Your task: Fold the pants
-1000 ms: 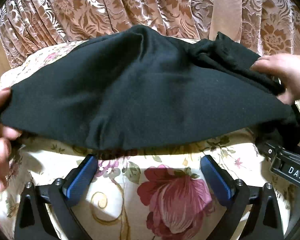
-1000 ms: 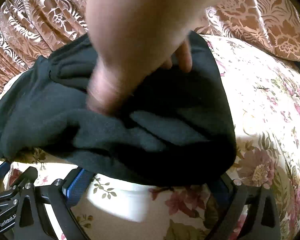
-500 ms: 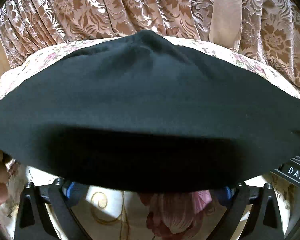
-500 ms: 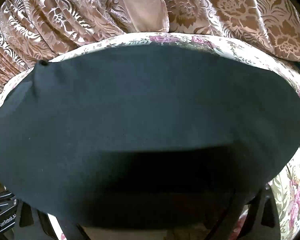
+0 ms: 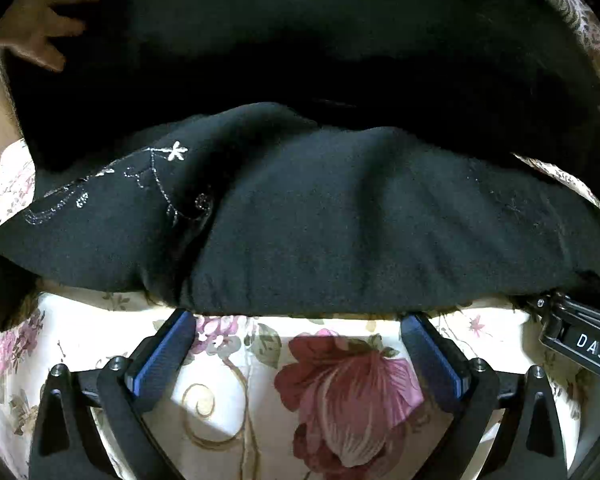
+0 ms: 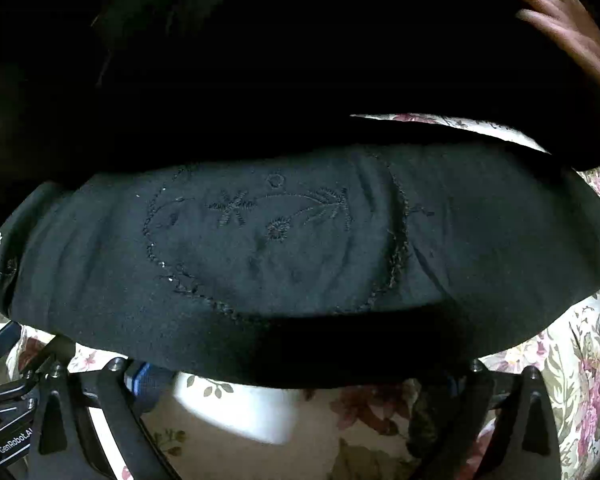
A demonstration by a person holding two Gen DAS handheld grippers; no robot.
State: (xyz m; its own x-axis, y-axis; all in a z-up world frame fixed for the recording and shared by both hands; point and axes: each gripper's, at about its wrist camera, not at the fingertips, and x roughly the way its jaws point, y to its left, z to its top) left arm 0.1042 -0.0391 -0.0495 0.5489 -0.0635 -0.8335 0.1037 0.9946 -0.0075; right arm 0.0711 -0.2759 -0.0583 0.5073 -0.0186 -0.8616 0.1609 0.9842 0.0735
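- Left wrist view: left gripper (image 5: 298, 334) spread wide, empty, resting on the floral cloth (image 5: 236, 376); black pants (image 5: 340, 220) lie just past its fingertips; a hand (image 5: 44, 20) lifts the far layer
- Right wrist view: right gripper (image 6: 296, 384) spread under the pants' (image 6: 300, 248) near edge, gripping nothing

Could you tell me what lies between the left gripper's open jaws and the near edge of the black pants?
Only bare floral bedcover: in the left wrist view, the left gripper sits just short of the black pants, nothing between.
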